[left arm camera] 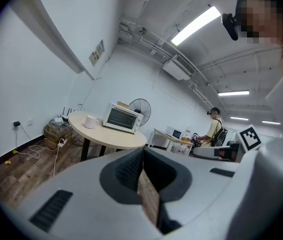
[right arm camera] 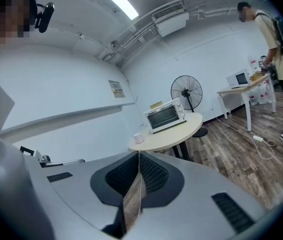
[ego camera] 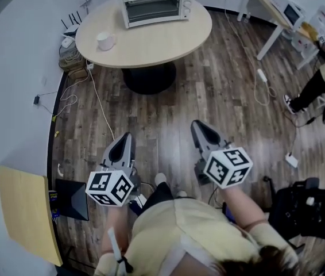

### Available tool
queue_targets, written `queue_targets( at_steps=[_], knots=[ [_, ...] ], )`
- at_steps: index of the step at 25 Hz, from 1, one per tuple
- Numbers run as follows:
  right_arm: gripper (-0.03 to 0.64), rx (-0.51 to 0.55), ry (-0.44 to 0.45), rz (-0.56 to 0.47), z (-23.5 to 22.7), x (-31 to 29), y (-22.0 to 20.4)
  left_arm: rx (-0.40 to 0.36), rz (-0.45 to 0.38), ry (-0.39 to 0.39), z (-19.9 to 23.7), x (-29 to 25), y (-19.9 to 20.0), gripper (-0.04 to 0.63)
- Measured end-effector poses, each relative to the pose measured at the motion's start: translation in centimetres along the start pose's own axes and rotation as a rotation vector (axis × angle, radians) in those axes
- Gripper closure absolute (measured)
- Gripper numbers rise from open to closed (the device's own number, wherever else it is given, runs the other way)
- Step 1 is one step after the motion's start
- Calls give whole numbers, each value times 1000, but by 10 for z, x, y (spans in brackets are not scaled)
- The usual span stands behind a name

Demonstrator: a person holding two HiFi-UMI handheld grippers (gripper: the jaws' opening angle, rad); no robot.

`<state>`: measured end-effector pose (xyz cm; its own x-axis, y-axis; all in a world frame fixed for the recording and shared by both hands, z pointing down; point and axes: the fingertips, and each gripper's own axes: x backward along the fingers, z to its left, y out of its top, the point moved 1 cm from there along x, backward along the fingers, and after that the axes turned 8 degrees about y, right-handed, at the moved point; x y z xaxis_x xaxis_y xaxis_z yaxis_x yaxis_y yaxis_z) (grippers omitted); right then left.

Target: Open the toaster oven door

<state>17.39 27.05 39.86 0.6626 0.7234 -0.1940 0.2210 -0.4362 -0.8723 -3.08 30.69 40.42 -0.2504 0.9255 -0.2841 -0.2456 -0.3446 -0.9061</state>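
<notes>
Bare floor (ego camera: 168, 117) is stretching open up to the round surface (ego camera: 151, 45). The surface is lying bare in front of the oven (ego camera: 155, 3). A mug (ego camera: 105, 40) is sitting off to the oven's left, apart from it. A cord (ego camera: 98, 105) is trailing over the floor on the left, and a plug strip (ego camera: 262, 75) is lying on the right.

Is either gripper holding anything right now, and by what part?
Nothing is held. The left gripper and right gripper are both shut on nothing, away from the toaster oven.
</notes>
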Motion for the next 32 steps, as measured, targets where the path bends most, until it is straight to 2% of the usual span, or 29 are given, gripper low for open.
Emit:
queue_targets(
  at_steps=[2, 8, 15, 25, 28, 32],
  knots=[
    [614, 7, -5, -1, -2, -15, 7, -13, 3, -2, 8, -10, 6, 591],
    [614, 8, -33, 14, -2, -56, 14, -114, 21, -28, 29, -40, 20, 591],
    [614, -11, -39, 38, 4, -94, 9, -114, 23, -42, 59, -60, 37, 591],
    [614, -12, -69, 51, -9, -122, 20, -34, 13, -108, 76, -97, 47, 591],
    [612, -37, -63, 28, -17, -132, 28, -61, 20, -111, 76, -107, 49, 591],
    [612, -54, -45, 15, -31, -157, 42, -120, 9, -77, 79, -124, 59, 591]
  ],
)
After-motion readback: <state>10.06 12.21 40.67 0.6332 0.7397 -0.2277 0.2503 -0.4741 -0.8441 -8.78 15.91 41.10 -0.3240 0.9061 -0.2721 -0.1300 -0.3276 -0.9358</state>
